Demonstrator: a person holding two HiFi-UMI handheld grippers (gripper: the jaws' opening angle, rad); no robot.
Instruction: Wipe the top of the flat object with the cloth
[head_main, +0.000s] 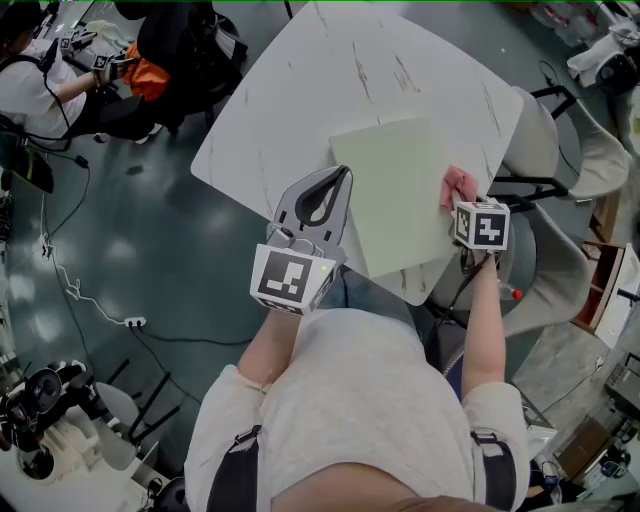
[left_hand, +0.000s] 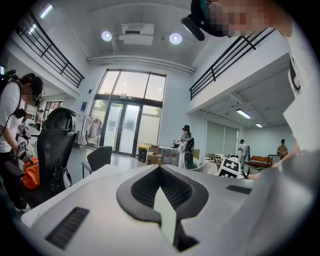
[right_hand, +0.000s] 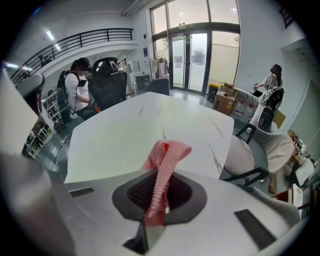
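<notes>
Both tools are clenched. The right gripper (right_hand: 150, 227) pinches a pink cloth (right_hand: 164, 175), which sticks out past its jaw tips in a loose fold. The left gripper (left_hand: 170, 232) is closed on the thin edge of the pale green board (left_hand: 165, 215), apparently to steady it.

The board (head_main: 395, 190) lies flat on the white table (head_main: 300, 80), ahead of the right gripper and stretching off to its left. From above, the cloth (head_main: 458, 187) sits at the board's edge nearest the right gripper (head_main: 466, 207), across from the left gripper (head_main: 338, 185). I cannot tell whether it touches the surface.

By my reading the wipe has hardly begun. Grip and hold are set, and nearly the whole top is left to cover.
</notes>
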